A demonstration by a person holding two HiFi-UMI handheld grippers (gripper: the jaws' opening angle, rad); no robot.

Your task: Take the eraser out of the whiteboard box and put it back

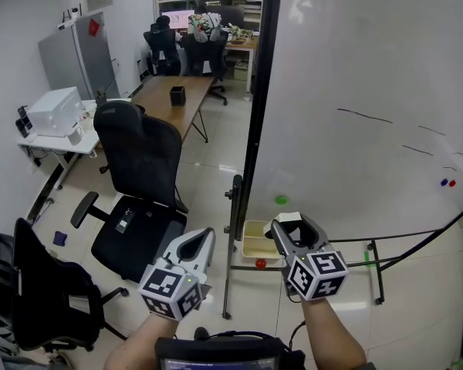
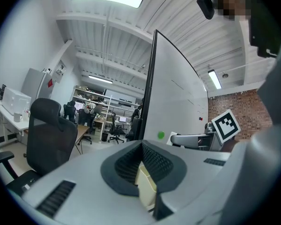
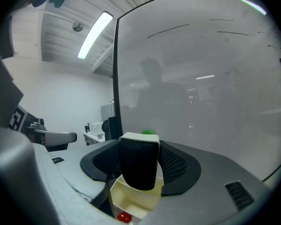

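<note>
Black felt below a white back marks the eraser (image 3: 139, 165), and it sits clamped between the pads of the right tongs (image 3: 139, 144), which stand wide around it and press on its two sides. It is therefore out of the whiteboard box (image 3: 131, 198), the cream tray with compartments fixed at the lower left corner of the whiteboard (image 1: 370, 91). The return turns on one relation. In the right gripper view the box opening lies directly below the held eraser and a little ahead of it, close but not touching, with a red ball (image 3: 124, 216) in its nearest compartment and a green magnet (image 1: 282, 200) on the board just above. The eraser seems to hang with its long axis roughly up and down and the felt facing back along the tongs, so its lower end would probably enter first. How that axis sits against the box's own length I cannot tell. In the head view the right tongs (image 1: 291, 223) hover over the box (image 1: 255, 245), while the left tongs (image 1: 202, 236) sit off to the left, farther away. Their tips look drawn together on nothing (image 2: 143, 146). The right hand is plainly the one placed to lower the eraser in.
</note>
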